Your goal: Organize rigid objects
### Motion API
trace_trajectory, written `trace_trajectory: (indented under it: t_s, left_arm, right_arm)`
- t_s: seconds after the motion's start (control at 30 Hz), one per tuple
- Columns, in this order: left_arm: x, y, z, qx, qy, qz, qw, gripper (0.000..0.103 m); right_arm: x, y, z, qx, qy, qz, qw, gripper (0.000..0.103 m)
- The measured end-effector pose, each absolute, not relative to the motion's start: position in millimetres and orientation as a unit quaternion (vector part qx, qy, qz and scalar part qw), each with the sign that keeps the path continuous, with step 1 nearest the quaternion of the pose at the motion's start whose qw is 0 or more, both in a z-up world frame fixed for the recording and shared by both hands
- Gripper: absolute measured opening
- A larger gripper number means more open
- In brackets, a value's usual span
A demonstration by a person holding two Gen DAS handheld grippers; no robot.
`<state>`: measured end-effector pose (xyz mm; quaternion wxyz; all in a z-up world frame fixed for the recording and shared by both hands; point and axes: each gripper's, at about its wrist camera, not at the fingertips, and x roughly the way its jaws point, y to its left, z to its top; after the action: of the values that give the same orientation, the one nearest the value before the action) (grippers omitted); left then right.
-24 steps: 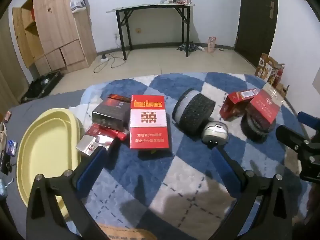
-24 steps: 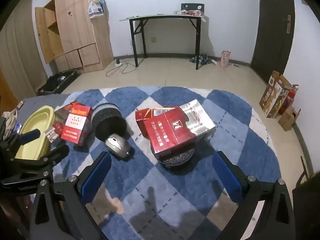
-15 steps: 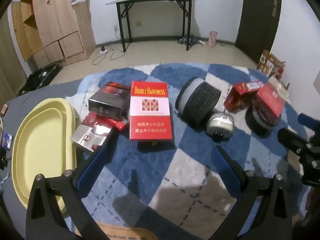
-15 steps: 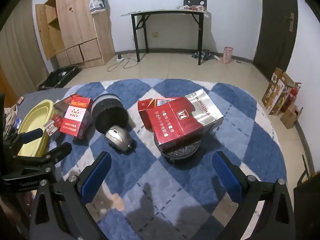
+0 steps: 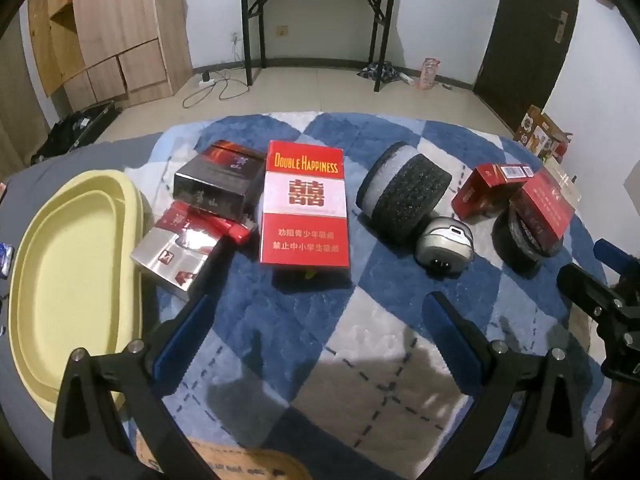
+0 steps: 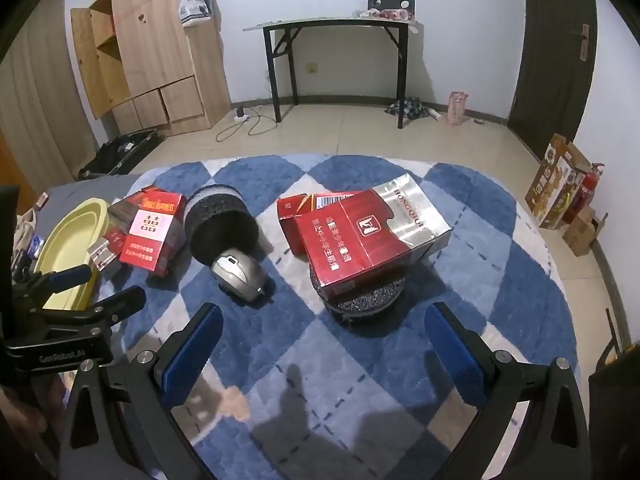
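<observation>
Several boxes lie on a blue-and-white checked rug. A red-and-white Double Happiness box sits centre, with a black box and a silver-red box to its left beside a yellow tray. A black-and-white roller and a silver mouse lie to the right. A large red carton rests on a black disc, a smaller red box behind it. My left gripper and right gripper both hover open above the rug, holding nothing.
A black folding table stands at the far wall, a wooden cabinet to its left, a dark door on the right. Cardboard boxes sit by the right wall. A grey cloth lies under the tray.
Both grippers have pushed forward and tilted down a little, so the boxes, roller and mouse sit closer and larger. Nothing on the rug moved and both jaws stayed open.
</observation>
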<state>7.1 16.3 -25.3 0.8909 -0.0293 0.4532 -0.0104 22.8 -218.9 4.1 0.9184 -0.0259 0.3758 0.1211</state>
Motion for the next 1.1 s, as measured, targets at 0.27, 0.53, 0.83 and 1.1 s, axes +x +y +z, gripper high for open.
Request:
trace_trajectory:
  t_s: [0.27, 0.53, 0.83, 1.1]
  left_arm:
    - [4.4, 15.0, -21.6, -0.020, 0.444, -0.010, 0.896, 0.103]
    - [6.2, 18.6, -21.8, -0.033, 0.449, -0.016, 0.893, 0.103]
    - [8.2, 18.3, -26.2, -0.015, 0.458, 0.007, 0.889, 0.103]
    - [8.7, 22.2, -27.1, -0.023, 0.459, 0.014, 0.888, 0.103]
  right_arm:
    - [23.0, -219.0, 4.2, -0.025, 0.377, 0.121, 0.918, 0.103]
    - [24.2, -218.3, 3.6, -0.028, 0.379, 0.123, 0.917, 0.103]
    - [24.3, -217.3, 3.2, -0.027, 0.378, 0.128, 0.916, 0.103]
    - [24.9, -217.9, 2.1, -0.026, 0.381, 0.125, 0.916, 0.103]
